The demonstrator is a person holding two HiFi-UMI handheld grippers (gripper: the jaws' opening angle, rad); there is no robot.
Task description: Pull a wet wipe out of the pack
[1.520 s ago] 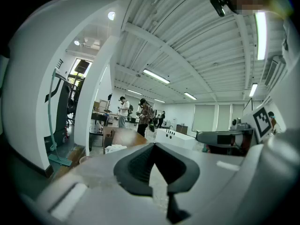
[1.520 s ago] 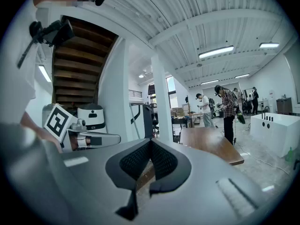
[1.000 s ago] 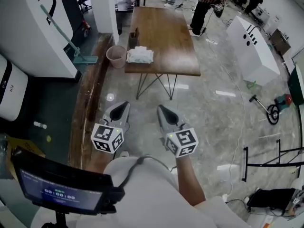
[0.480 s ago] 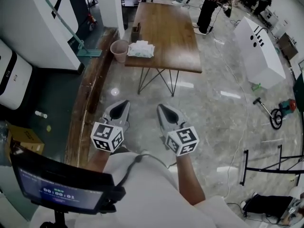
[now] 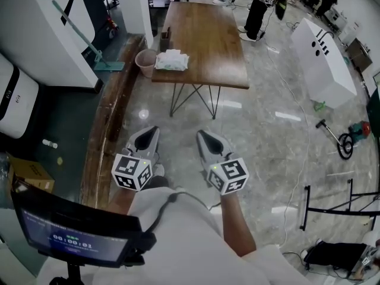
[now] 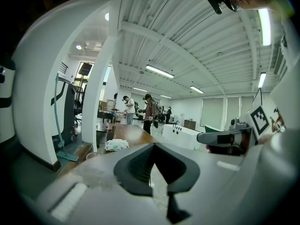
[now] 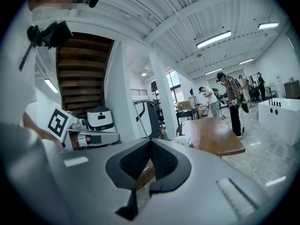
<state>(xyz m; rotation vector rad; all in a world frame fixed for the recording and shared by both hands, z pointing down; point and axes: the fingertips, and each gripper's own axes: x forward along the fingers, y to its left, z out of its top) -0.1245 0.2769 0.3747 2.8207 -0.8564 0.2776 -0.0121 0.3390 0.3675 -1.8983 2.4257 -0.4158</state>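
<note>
The wet wipe pack (image 5: 171, 60), white with green print, lies on the near left corner of a long wooden table (image 5: 208, 40), far ahead of both grippers. My left gripper (image 5: 149, 135) and right gripper (image 5: 204, 139) hang side by side over the marble floor, well short of the table. Both are shut with nothing between the jaws. In the left gripper view the pack (image 6: 116, 145) shows small, left of the gripper's (image 6: 153, 145) closed tips. In the right gripper view the pack (image 7: 182, 140) sits just right of that gripper's (image 7: 151, 142) tips, on the table (image 7: 213, 135).
A pink bucket (image 5: 146, 62) stands on the floor by the table's left corner, and a brown holder (image 5: 164, 40) stands behind the pack. A wooden ledge (image 5: 104, 129) runs along the left. A white tub (image 5: 323, 55), cables and people (image 5: 259, 8) are on the right and far side.
The head view has shifted slightly, so the table and pack sit a little higher and further left in the picture. Both grippers keep their pose, shut and side by side.
</note>
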